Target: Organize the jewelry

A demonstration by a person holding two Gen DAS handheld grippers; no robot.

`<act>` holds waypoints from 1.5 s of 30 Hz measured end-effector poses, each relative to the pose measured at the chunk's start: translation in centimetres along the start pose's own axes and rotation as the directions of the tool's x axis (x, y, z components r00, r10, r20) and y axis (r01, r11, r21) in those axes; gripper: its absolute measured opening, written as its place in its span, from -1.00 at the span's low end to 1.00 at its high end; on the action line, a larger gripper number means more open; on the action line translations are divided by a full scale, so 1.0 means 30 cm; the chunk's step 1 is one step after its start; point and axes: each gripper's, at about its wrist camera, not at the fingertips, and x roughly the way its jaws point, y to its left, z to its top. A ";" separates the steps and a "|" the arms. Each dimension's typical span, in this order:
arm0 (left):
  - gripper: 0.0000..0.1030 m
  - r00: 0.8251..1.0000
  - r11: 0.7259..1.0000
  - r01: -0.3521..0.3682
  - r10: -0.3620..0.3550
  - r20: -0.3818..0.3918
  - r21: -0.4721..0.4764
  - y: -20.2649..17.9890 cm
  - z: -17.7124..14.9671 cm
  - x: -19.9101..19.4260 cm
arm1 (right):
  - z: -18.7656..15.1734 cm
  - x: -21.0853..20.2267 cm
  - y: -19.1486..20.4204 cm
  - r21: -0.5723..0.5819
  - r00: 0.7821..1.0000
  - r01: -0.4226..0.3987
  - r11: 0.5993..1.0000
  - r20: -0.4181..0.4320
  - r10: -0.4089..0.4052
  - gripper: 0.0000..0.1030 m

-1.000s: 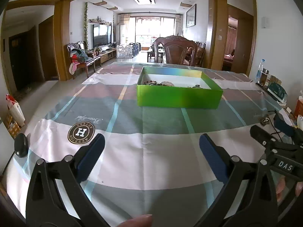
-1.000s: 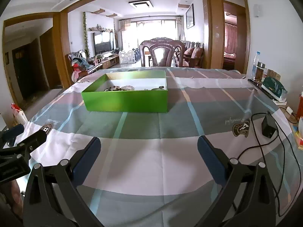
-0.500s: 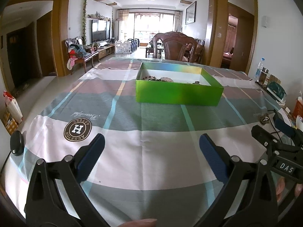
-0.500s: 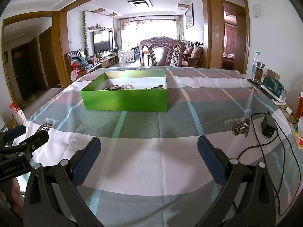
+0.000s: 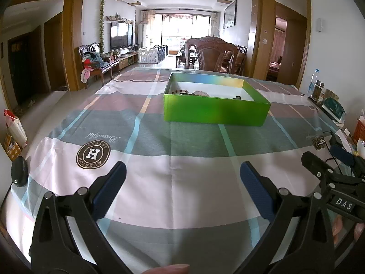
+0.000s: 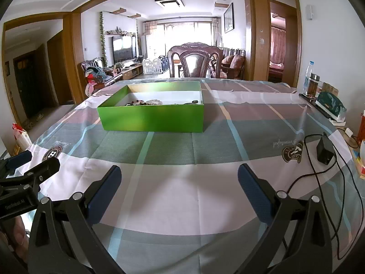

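Several pieces of jewelry (image 6: 146,102) are lying inside the green box (image 6: 152,119), none showing on the tablecloth (image 6: 182,196) around it. The left gripper (image 5: 182,189) and right gripper (image 6: 179,187) are hovering near the box, fingers spread and holding nothing; whether sorting is done is unclear.

The tablecloth (image 5: 182,194) emblem (image 5: 93,154) reads "H", "AESSTON"; the right gripper (image 5: 328,171) tag (image 5: 344,204) reads "DAS".

Both claws risen, green box (image 5: 216,111) now nearer, lower in view

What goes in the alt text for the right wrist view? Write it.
An open green box holding beaded jewelry sits on a plaid tablecloth, ahead of the right gripper, whose fingers are spread wide and empty. The left gripper shows at the left edge; a black adapter lies right.
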 end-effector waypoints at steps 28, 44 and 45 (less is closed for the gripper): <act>0.92 1.000 1.000 0.005 -0.005 -0.011 0.001 0.001 -0.013 0.012 | -0.011 0.010 0.016 -0.001 1.000 0.007 1.000 -0.005 -0.007 0.93; 0.92 1.000 1.000 0.007 -0.007 -0.016 0.005 0.005 -0.018 0.017 | -0.012 0.015 0.018 -0.002 1.000 0.005 1.000 -0.008 -0.005 0.93; 0.92 1.000 1.000 0.007 -0.007 -0.015 0.005 0.005 -0.019 0.017 | -0.011 0.014 0.017 0.000 1.000 0.004 1.000 -0.008 -0.004 0.93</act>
